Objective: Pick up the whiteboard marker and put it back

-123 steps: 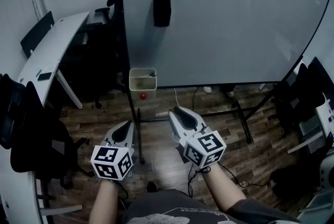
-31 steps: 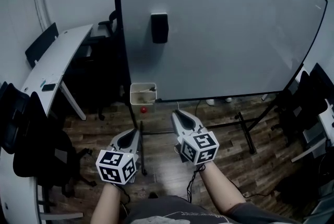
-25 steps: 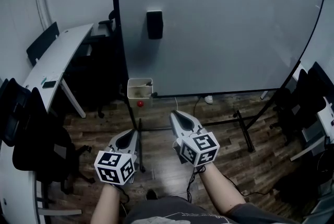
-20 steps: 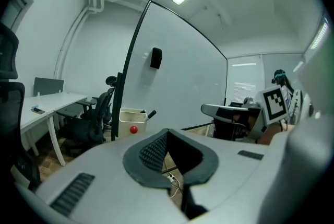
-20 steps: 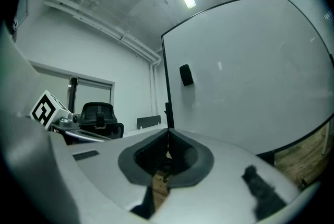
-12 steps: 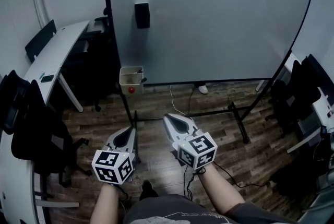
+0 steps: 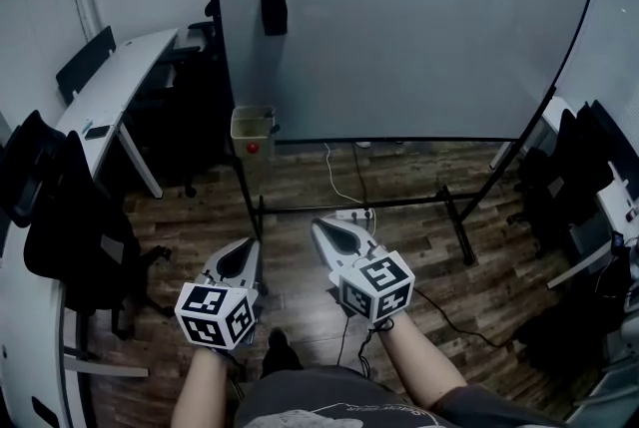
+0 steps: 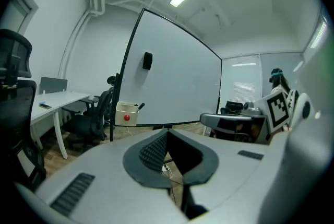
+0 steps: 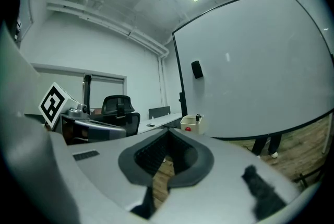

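Two tongs, both pressed together, nothing pinched: left tongs (image 7: pixel 246 248) and right tongs (image 7: pixel 321 226) side by side over wood floor (image 7: pixel 419 246), not touching, tips toward whiteboard (image 7: pixel 399 17). Marker (image 8: pixel 140 106) stands tilted in beige box (image 7: pixel 252 127), 12 o'clock from left tongs, well apart. Box sits at whiteboard's lower-left corner. Black eraser (image 7: pixel 273 12) on whiteboard, 12 o'clock of box.

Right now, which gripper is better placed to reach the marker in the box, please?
Left gripper, probably: like the right gripper it is shut and empty, but the box with the marker lies almost straight ahead.
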